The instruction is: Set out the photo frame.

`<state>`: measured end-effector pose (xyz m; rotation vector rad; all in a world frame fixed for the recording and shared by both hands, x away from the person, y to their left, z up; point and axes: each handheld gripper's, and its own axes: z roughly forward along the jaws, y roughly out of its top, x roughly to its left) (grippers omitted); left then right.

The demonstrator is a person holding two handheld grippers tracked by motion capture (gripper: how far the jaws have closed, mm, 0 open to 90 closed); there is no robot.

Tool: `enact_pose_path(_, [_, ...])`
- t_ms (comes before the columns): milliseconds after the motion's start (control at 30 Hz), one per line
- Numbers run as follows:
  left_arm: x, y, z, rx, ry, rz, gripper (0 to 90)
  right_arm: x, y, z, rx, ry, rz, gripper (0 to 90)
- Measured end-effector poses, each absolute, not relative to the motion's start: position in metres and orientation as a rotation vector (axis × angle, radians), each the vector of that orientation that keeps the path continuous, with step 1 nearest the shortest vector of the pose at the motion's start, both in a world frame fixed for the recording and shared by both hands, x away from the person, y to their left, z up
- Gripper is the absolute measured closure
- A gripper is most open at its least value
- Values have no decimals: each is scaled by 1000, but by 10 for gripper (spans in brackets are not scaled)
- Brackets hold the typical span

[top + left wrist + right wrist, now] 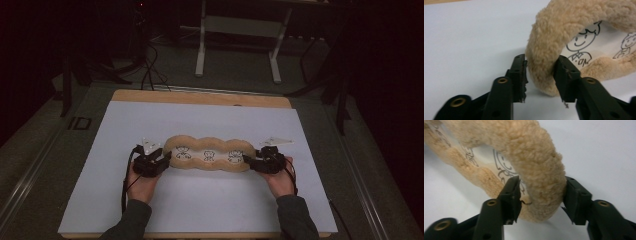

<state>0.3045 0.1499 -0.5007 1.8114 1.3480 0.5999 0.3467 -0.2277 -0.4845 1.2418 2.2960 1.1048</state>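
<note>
The long tan fleece pad (210, 154) with a white cartoon-printed centre lies flat across the middle of the white sheet (200, 200) on the worktop. Its fluffy rim sits between the jaws at each end. The left tongs (539, 75) stand spread, one jaw grazing the pile, a gap at the other. The right tongs (541, 195) also look slack around the rim. Any pull now could let the soft pile slip free, or snag fibres on the serrated pads and drag the pad askew.
</note>
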Motion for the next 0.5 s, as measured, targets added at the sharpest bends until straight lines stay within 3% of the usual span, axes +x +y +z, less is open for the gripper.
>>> enact_pose_path(200, [295, 169, -497, 1768, 1332, 573, 571, 337, -232, -482, 1280, 2266, 1176, 396])
enact_pose_path(500, [279, 198, -492, 1730, 1343, 570, 557, 321, -255, -477, 1368, 2203, 1232, 365])
